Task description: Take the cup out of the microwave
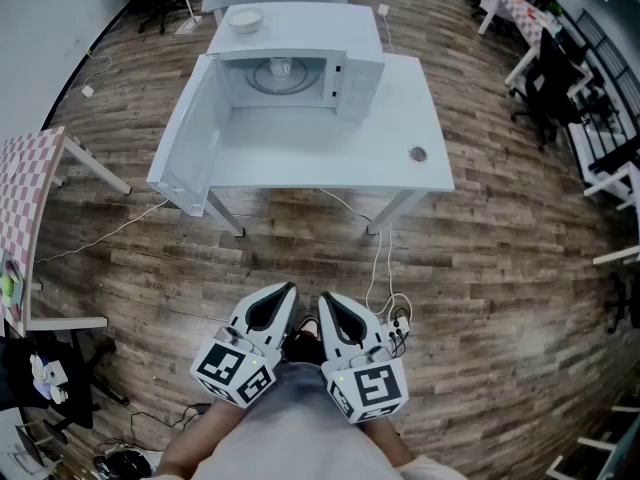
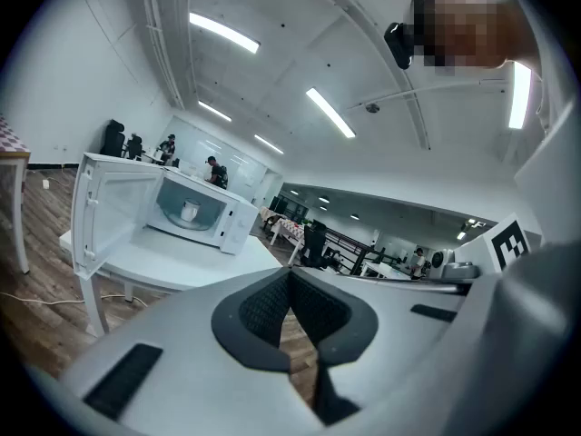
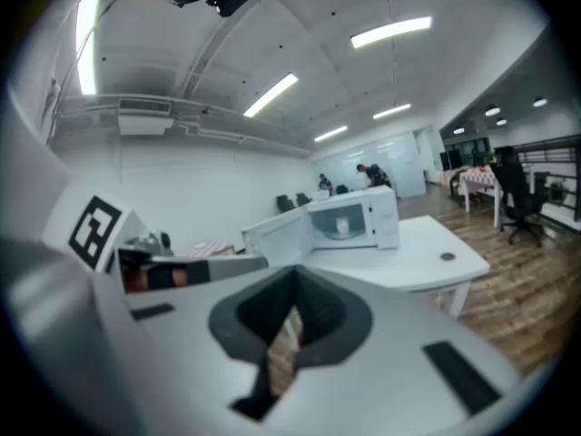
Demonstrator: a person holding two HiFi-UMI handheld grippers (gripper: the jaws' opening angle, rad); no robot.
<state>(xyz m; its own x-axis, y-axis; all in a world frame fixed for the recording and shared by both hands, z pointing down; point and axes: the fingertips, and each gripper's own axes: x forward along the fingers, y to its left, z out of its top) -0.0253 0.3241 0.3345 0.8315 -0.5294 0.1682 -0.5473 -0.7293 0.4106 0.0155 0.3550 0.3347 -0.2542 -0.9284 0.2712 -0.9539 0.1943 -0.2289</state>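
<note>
Early approach here, no reaching yet. Stands well back from the microwave (image 1: 362,73), facing its open cavity, with the door (image 1: 185,133) swung wide to its left. Spots the cup (image 1: 280,67) inside the microwave, upright near the middle of its floor, untouched. Holds the left gripper (image 1: 285,290) and right gripper (image 1: 328,300) side by side, close to the body, both well short of the microwave, noses aimed at it and tipped slightly down. Shows both pairs of jaws pressed together, tips meeting, nothing pinched between. Probably calls for stepping up to the table (image 1: 330,158) under the microwave, spreading one pair of jaws, then sliding in level past the door frame to bracket the cup without clipping the cavity wall.
</note>
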